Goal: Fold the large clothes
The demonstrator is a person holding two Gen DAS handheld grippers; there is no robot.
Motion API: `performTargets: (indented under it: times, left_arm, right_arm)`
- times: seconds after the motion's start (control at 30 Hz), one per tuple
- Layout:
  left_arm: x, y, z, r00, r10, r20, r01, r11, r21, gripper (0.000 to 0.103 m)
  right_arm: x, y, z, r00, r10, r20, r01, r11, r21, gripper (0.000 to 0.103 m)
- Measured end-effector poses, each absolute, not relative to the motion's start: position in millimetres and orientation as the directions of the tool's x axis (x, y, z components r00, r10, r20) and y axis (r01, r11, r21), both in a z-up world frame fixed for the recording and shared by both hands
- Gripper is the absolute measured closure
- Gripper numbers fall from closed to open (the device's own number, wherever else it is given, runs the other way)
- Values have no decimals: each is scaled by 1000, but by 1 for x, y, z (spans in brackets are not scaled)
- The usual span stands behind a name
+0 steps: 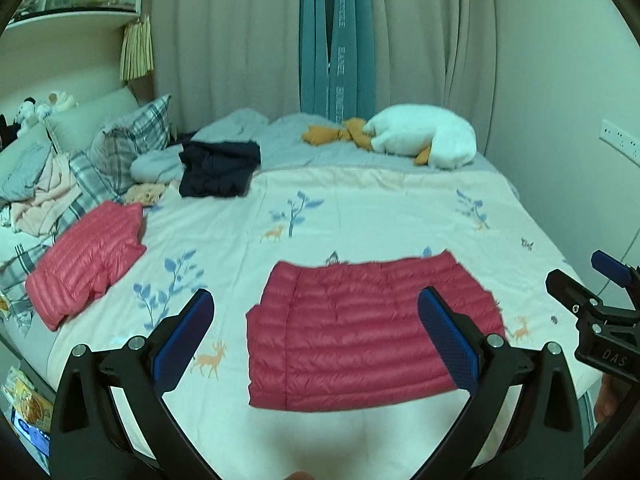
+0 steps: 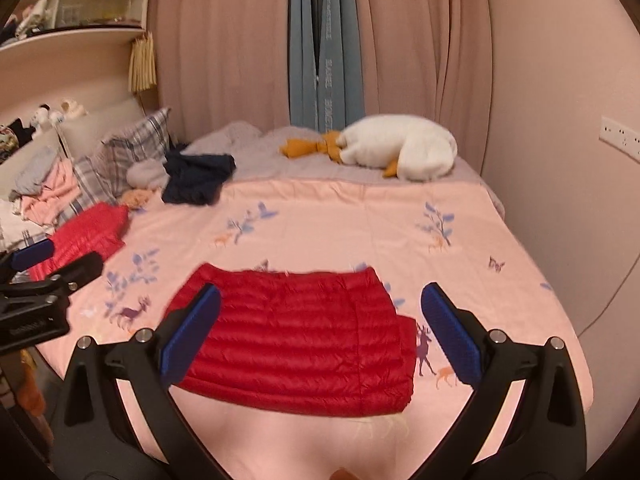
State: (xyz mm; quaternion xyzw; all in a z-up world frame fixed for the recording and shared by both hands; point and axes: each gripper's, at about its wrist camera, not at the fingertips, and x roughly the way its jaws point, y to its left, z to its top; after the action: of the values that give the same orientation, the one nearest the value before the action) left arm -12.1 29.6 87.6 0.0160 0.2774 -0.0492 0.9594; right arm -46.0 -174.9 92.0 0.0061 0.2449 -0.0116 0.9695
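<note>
Left wrist view: red jacket [image 1: 360, 332] folded flat into a rectangle, near the front edge of the bed [image 1: 360, 208]. Left tongs [image 1: 316, 332] spread wide above it, gripping nothing; right tongs [image 2: 320, 332] equally wide, likewise empty, seen in the right wrist view over the same jacket [image 2: 296, 340].

Likely trouble: slippery puffy quilting, apt to spring open or slide toward the bed's front edge if pinched by only one layer. Loose flap at the jacket's right side, stepped out from the main block, liable to unfold when lifted. Wide-set pads could also snag the printed sheet [image 1: 360, 200] along with the fabric, dragging both.

Count: two red jackets, one in front, one folded at far left [image 1: 88, 268]; one dark garment [image 1: 218, 168] behind; one white plush goose [image 1: 424, 140]; two plaid pillows [image 1: 132, 140]; two tongs.
</note>
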Motion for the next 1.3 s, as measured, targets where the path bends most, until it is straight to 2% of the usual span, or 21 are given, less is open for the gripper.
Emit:
performTargets:
  times: [0.17,0.27,0.57,1.3]
  left_arm:
    - [-28,21,112,877,-75,-474,89,996,6,1]
    - [-36,17,111,885,-75,-460,87,996,6,1]
    - [-33,16,72,846,-8,-533,26,999,26,1]
    - [-24,10,55,798,-21,-602,64,997,49,1]
  right_arm:
    - [-57,-171,103,891,16,-453,5,999,46,2]
    - [-57,-173,90,874,35,-485,2,997,77,2]
    - [-56,-176,63,841,1,-541,36,998,57,2]
    - [-52,-177,50,821,-7,-570,46,997,54,2]
